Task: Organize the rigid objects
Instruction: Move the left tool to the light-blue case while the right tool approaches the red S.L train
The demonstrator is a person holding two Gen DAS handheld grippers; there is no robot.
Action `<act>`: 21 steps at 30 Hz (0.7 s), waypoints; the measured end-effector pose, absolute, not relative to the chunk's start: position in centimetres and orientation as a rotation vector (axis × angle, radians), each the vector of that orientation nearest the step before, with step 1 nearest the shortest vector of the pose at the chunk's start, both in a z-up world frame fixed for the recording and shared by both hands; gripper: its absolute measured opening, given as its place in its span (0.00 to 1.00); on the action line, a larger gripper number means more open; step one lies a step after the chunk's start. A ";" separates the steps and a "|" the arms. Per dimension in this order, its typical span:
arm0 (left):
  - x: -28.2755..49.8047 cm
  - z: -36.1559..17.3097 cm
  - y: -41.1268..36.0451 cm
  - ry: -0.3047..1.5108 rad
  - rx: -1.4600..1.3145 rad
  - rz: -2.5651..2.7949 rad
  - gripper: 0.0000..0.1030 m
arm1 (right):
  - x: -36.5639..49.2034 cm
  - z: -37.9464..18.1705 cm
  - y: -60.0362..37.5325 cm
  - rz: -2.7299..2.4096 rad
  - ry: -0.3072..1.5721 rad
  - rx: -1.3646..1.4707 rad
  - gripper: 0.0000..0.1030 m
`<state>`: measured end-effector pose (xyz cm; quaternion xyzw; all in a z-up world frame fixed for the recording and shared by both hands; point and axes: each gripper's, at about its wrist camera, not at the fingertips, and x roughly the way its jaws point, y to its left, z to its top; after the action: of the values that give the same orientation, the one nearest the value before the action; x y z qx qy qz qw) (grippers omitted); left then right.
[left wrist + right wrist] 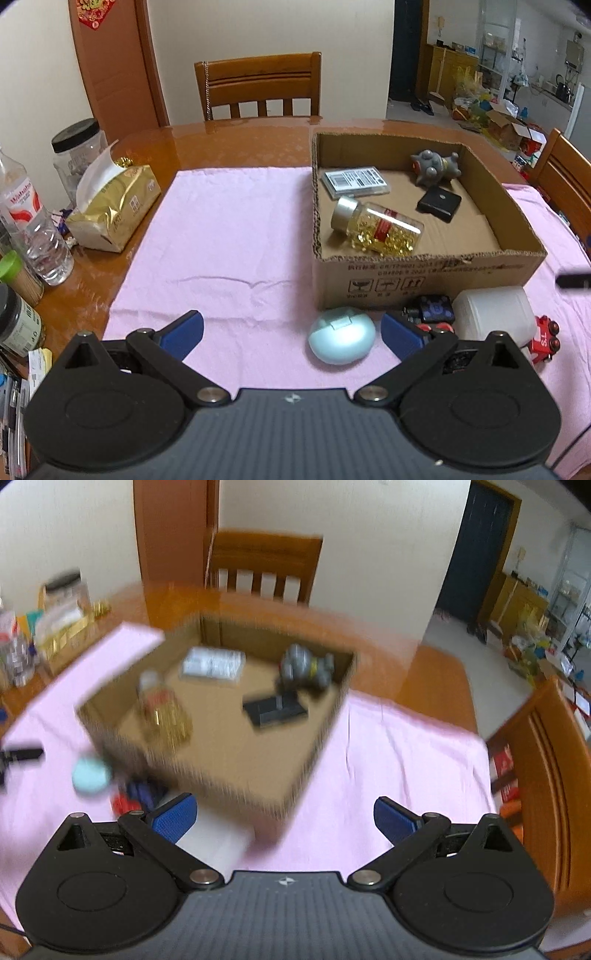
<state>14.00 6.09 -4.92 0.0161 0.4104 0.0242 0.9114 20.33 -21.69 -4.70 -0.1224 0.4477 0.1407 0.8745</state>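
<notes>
Four items are seen inside the cardboard box [424, 206]: a capsule bottle [376, 229] lying on its side, a flat labelled case [355, 181], a grey spiked toy [434, 166] and a small black square case [439, 203]. The box is set on a pink cloth [221, 240] spread over the wooden worktop [221, 140].

Outside the box, against its near wall, further items are noted — a pale blue egg-shaped case [341, 340], a dark blue patterned cube [436, 308], a white plastic jug [493, 314] and a red toy train [543, 338] just beside the jug.

The left gripper [291, 330] is held low over the cloth with its jaws wide apart and nothing between them; the egg-shaped case lies between the fingers, nearer the right-hand one, contact not discernible. The right gripper [283, 816] is likewise held with jaws apart and empty, near the box corner — this view is motion-blurred.

A tissue pack [114, 210], a water bottle [33, 229] and a black-lidded jar [79, 155] are recorded at the worktop's left edge.
</notes>
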 end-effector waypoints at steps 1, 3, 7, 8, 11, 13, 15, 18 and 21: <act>13.9 -5.0 6.0 0.849 0.035 0.047 0.99 | 20.0 -5.4 -21.9 0.294 0.955 -0.266 1.00; 13.9 -5.1 6.0 0.856 0.036 0.040 0.99 | 19.3 -7.3 -22.5 0.297 1.001 -0.285 1.00; 13.8 -5.4 5.8 0.871 0.027 0.027 0.99 | 17.9 -10.6 -23.0 0.321 1.075 -0.326 1.00; 13.8 -5.5 5.7 0.874 0.024 0.024 0.99 | 17.6 -11.1 -23.1 0.327 1.086 -0.334 1.00; 13.8 -5.8 5.4 0.887 0.028 0.020 0.99 | 17.2 -12.1 -23.0 0.354 1.095 -0.339 1.00; 13.8 -6.1 5.2 0.899 0.029 0.019 0.99 | 17.2 -12.6 -22.7 0.359 1.088 -0.366 1.00; 13.8 -6.5 4.9 0.915 0.027 0.013 0.99 | 17.3 -13.1 -22.5 0.366 1.082 -0.390 1.00; 13.9 -7.1 4.5 0.940 0.026 0.011 0.99 | 17.7 -13.4 -22.6 0.386 1.071 -0.398 1.00; 13.9 -7.5 4.2 0.956 0.023 0.009 0.99 | 18.6 -13.2 -22.8 0.393 1.063 -0.400 1.00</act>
<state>13.88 4.19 -7.47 0.0111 0.4600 0.0043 0.8878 18.58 -22.78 -13.23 -0.1882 0.5001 0.1848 0.8248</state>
